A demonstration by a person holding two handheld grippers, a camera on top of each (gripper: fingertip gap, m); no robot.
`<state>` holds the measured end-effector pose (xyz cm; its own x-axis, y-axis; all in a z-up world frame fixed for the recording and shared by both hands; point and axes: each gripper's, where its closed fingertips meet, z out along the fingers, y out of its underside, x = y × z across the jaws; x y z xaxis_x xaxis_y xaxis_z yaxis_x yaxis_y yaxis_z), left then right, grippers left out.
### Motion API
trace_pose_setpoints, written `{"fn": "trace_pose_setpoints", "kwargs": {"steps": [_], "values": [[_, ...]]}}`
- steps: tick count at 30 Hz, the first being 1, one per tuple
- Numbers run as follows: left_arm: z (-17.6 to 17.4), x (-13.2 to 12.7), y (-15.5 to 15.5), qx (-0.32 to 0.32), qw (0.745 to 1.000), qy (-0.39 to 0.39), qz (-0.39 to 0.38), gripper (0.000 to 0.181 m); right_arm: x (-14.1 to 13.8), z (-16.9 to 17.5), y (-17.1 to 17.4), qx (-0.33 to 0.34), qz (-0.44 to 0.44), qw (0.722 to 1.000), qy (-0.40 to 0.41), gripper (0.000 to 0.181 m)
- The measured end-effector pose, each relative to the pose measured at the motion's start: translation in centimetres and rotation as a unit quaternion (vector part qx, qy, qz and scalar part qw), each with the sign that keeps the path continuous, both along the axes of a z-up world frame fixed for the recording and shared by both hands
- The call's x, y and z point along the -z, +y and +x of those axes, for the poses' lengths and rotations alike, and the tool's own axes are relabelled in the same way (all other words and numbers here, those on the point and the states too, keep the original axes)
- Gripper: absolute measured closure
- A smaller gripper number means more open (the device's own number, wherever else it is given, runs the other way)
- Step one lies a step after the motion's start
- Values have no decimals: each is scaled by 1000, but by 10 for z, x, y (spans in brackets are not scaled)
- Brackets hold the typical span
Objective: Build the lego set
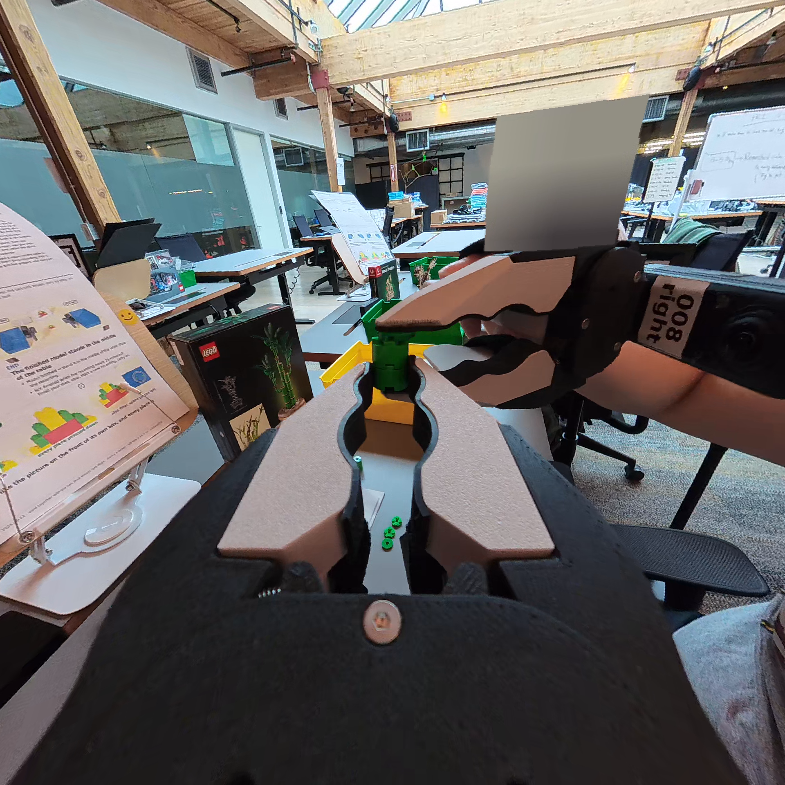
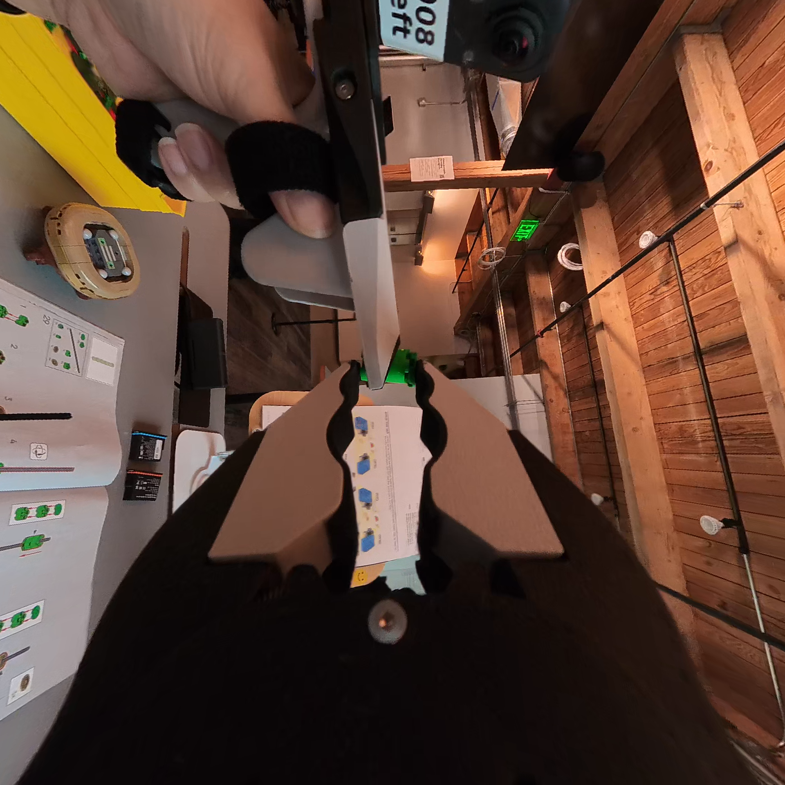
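Note:
A short green bamboo stalk (image 1: 388,361) of stacked round Lego pieces is held in the air between both grippers. My left gripper (image 1: 391,369) is shut on its sides. My right gripper (image 1: 408,344) comes in from the right, one finger on the stalk's top end and the other toward its lower end, partly hidden. In the right wrist view my right gripper (image 2: 384,369) is shut on the stalk (image 2: 401,367) end to end. A finger of my left gripper (image 2: 374,314) crosses in front and hides the stalk's middle.
Below lie a yellow tray (image 1: 340,365), a green tray (image 1: 441,337) and small green pieces (image 1: 391,533) on the grey table. A Lego box (image 1: 246,374) and a sheet on a stand (image 1: 63,382) are left. A tan round base (image 2: 91,250) and open booklet (image 2: 55,424) lie on the table. Both grippers' tips are close together, under 4 cm apart.

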<state>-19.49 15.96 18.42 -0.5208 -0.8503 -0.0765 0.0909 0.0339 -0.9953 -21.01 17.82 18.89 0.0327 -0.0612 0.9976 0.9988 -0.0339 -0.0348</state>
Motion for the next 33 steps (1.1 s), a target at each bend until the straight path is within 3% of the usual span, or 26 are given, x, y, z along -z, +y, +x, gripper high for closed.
{"fn": "trace_pose_setpoints", "kwargs": {"steps": [18,28,33], "values": [[4,-2,5,-68,996,-28,49,169,0,3,5,13,3,1000,10,151],[9,-3,11,-146,982,-49,107,169,1,5,9,35,0,999,17,146],[8,-3,10,-143,983,-52,106,169,1,5,8,42,3,999,7,145]]}}
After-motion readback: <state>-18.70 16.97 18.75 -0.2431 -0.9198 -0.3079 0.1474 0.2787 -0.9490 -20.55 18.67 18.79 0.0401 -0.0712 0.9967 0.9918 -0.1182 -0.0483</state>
